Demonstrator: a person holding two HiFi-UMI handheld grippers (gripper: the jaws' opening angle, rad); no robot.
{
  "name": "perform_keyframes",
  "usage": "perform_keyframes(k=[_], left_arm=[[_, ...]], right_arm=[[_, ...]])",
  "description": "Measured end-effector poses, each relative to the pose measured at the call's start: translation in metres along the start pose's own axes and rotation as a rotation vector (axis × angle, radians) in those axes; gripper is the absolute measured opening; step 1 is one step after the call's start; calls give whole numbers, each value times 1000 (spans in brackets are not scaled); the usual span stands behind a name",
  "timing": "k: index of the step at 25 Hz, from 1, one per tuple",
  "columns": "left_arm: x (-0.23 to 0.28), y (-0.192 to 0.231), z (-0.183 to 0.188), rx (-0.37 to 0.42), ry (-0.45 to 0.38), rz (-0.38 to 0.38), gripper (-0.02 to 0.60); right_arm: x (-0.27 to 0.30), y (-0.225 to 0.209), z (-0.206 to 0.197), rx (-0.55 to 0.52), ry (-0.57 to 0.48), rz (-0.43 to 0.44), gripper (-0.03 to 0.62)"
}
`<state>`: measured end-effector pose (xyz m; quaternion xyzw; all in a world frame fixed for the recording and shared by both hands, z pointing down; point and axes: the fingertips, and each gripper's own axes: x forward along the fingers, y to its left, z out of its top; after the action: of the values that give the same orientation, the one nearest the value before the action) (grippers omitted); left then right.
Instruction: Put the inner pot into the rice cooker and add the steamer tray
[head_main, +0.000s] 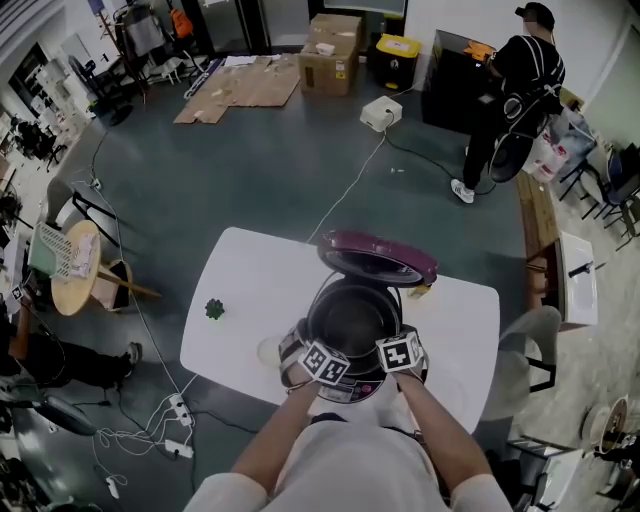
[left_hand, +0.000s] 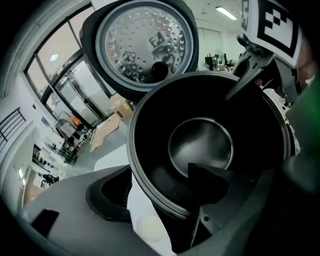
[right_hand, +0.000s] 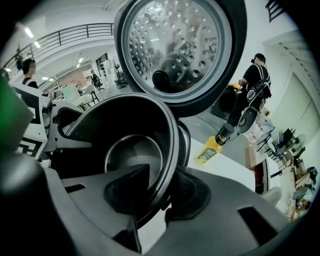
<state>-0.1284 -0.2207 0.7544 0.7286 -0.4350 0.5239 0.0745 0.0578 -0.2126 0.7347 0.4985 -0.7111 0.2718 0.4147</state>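
The rice cooker (head_main: 352, 392) stands on the white table (head_main: 250, 290) with its purple lid (head_main: 378, 258) swung up. The dark inner pot (head_main: 352, 315) sits in the cooker's opening. Both grippers are at the pot's near rim. In the left gripper view, my left gripper (left_hand: 160, 192) is open and straddles the rim of the pot (left_hand: 200, 142), with a strip of table showing between the outer pad and the rim. In the right gripper view, my right gripper (right_hand: 160, 192) is shut on the rim of the pot (right_hand: 132, 150), one jaw inside and one outside. I see no steamer tray.
A pale round object (head_main: 268, 350) lies on the table left of the cooker, and a small green thing (head_main: 214, 309) farther left. A yellow bottle (head_main: 418, 290) stands behind the cooker at right. A chair (head_main: 530, 350) is at the table's right, and a person (head_main: 510, 100) stands far back.
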Motion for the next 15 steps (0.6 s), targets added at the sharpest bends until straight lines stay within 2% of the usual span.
perform_keyframes(k=[3, 6, 11, 15], left_arm=[[3, -4, -1, 64, 6, -7, 373], [6, -3, -1, 76, 22, -44, 383], [9, -1, -1, 84, 27, -81, 399], [8, 7, 2, 112, 30, -42, 433]], right_arm=[[0, -1, 0, -42, 31, -23, 121], [2, -2, 2, -87, 37, -44, 125], [3, -2, 2, -93, 33, -81, 129], [2, -3, -1, -86, 49, -111, 141]])
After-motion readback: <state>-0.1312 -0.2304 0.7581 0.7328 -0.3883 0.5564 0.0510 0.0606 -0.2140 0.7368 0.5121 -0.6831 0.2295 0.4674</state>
